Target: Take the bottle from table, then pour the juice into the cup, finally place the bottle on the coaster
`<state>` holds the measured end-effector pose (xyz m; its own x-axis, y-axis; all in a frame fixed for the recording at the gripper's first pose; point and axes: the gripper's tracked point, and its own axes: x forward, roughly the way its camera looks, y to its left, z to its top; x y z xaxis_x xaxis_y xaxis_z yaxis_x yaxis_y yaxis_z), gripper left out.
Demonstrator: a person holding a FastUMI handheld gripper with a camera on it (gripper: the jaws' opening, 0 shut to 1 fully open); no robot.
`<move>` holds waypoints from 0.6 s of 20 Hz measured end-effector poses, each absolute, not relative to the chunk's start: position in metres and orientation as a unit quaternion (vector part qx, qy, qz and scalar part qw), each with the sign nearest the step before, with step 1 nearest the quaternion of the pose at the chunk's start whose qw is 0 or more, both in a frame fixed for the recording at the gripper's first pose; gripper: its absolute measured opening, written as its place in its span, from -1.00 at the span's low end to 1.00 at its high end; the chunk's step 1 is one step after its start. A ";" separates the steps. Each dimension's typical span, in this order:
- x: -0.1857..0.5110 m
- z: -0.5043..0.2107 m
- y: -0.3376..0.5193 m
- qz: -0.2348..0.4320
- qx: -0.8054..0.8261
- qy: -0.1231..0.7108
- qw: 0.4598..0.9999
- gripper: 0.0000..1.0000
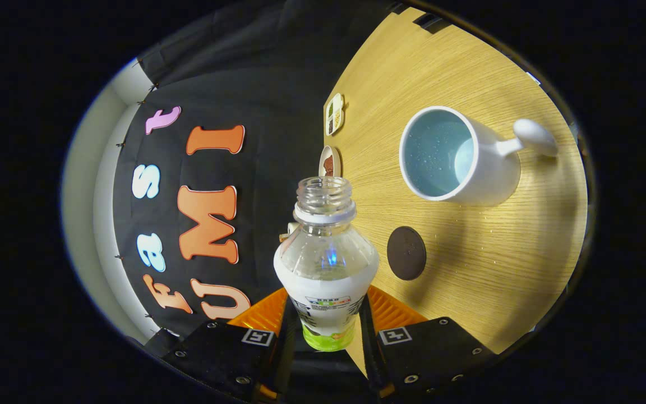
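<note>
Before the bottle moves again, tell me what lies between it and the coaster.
Nothing visible does. The gripper is shut on the bottle, which is uncapped. The dark round coaster lies on bare table just beside the bottle. The white cup stands beyond the coaster, off that path.

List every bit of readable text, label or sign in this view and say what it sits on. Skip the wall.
Bottle label: print and a logo, too small and blurred to read.
Square black-and-white tags on the gripper, whose fingers clamp the bottle: coded patterns, no words.
Two small cards at the table's far edge: pictures, no legible text.
Cup: blank.
Coaster: no legible marking.
</note>
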<state>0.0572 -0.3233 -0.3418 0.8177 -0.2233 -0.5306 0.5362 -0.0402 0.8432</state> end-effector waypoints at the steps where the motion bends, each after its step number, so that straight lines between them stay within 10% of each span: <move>1: 0.056 -0.342 -0.325 -0.279 0.672 0.114 0.677 0.07; 12: 0.060 -0.334 -0.328 -0.270 0.716 0.090 0.637 0.07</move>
